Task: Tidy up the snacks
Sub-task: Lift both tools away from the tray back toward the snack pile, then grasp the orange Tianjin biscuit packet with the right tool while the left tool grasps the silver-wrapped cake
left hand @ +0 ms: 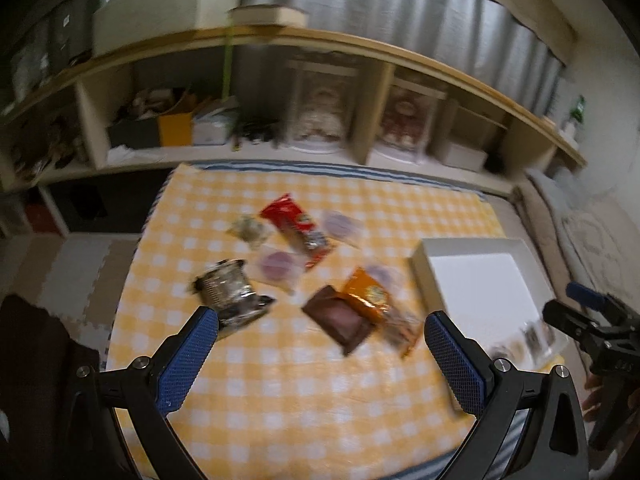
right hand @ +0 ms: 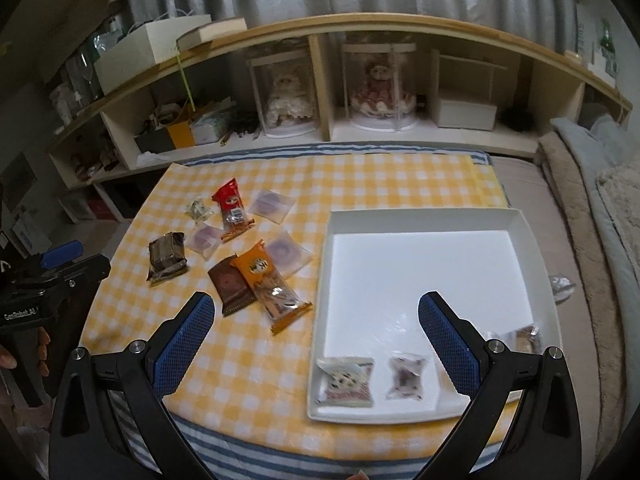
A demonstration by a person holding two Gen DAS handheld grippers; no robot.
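Both the left gripper (left hand: 320, 344) and right gripper (right hand: 316, 332) hover spread and empty; loose snack packets (right hand: 240, 264) lie left of the white tray (right hand: 532, 240), probably awaiting transfer beside three wrapped snacks (right hand: 348, 380) along its near edge.

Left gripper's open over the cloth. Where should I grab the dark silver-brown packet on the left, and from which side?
Probably take the dark packet across its thick middle, coming straight down from above. It lies flat on the checked cloth, clear of the other snacks, so the left gripper has room on both long sides. The crimped near end looks thin and floppy, so avoid pinching there.
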